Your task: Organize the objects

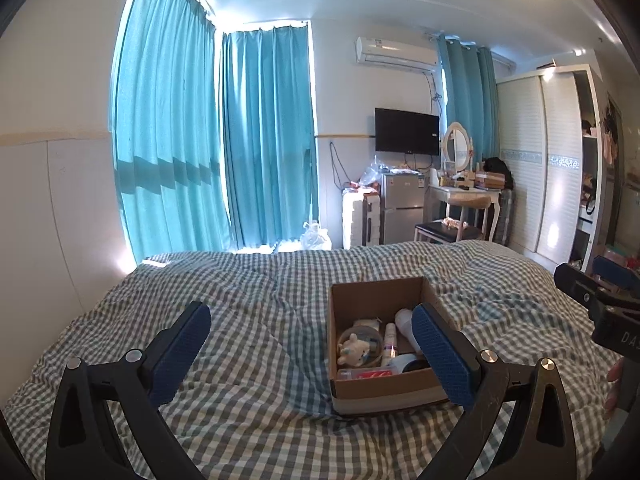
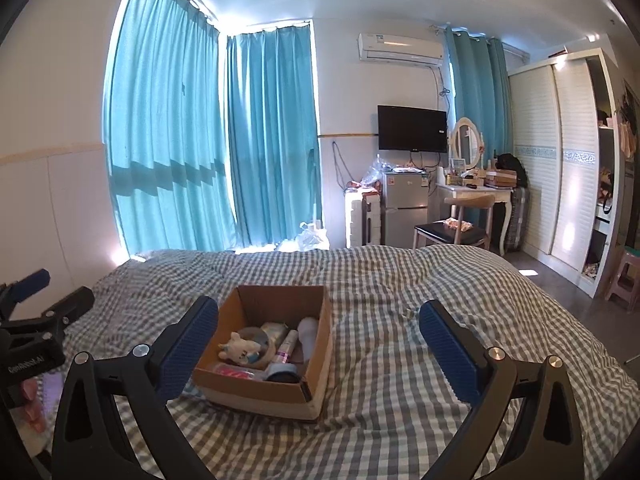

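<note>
On the checked bedspread (image 2: pixel 380 280) a cardboard box (image 2: pixel 280 394) is sitting open-topped, its flaps down and its long axis running away from both cameras toward the far wall. Inside it, a small white plush toy (image 2: pixel 240 347) is lying toward the near left, resting against a round clear tub (image 2: pixel 267 350). A slim white tube with a pink band (image 2: pixel 289 345) is lying lengthwise along the box, pointing toward the far end, and a white bottle (image 2: pixel 309 336) is lying beside it against the right wall, also pointing lengthwise. A pink and red packet (image 2: pixel 234 371) is lying flat at the near edge, next to a dark round-topped item (image 2: pixel 282 374) in the near right corner.

The left gripper (image 1: pixel 316 344) is hovering above the bedspread (image 1: pixel 260 292) with its blue-padded fingers spread wide and nothing between them; its right finger is overlapping the right side of the box (image 1: pixel 376 396) in that view. The right gripper (image 2: pixel 320 340) is likewise gaping wide and holding nothing, with the box just inside its left finger. Teal curtains (image 2: pixel 200 140) are hanging behind the bed.
</note>
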Available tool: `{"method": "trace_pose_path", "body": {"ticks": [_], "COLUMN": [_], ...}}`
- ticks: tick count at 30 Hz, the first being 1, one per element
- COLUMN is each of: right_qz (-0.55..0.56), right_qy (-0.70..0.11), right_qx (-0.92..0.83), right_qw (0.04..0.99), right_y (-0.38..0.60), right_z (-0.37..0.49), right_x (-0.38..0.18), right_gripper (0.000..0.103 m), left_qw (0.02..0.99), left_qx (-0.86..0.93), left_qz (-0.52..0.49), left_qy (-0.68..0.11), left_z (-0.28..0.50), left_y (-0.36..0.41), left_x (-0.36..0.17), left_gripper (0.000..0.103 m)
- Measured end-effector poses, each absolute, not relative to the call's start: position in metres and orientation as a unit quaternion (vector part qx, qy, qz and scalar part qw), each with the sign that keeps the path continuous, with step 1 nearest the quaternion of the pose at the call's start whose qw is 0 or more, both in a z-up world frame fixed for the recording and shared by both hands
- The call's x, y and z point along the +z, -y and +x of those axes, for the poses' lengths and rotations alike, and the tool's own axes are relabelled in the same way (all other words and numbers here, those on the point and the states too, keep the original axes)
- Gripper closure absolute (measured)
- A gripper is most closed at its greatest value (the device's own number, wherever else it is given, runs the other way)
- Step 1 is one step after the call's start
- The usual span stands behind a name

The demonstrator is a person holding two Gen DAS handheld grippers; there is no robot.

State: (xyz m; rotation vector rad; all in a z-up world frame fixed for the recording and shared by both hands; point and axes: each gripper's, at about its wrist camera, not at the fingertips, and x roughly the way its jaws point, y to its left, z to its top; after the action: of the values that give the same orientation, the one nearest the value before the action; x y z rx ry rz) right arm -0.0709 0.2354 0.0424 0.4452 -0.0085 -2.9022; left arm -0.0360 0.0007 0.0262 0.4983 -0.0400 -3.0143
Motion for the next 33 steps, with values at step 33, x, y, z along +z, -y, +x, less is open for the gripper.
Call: {"method": "trace_pose_path", "body": {"ticks": [33], "right_qz": [0.159], "right_qy": [-0.030], "right_qx": [-0.981], "right_qw": [0.106], "right_y": [-0.213], "right_z": [-0.062], "right_x": [0.020], "right_gripper": [0.002], "left_qw": [0.041], "left_qx": [-0.977], "left_qz": [0.208], "left_qy": [-0.001], "left_z": [-0.047], "left_y": [0.000], "left_x": [-0.003], "left_gripper": [0.000]}}
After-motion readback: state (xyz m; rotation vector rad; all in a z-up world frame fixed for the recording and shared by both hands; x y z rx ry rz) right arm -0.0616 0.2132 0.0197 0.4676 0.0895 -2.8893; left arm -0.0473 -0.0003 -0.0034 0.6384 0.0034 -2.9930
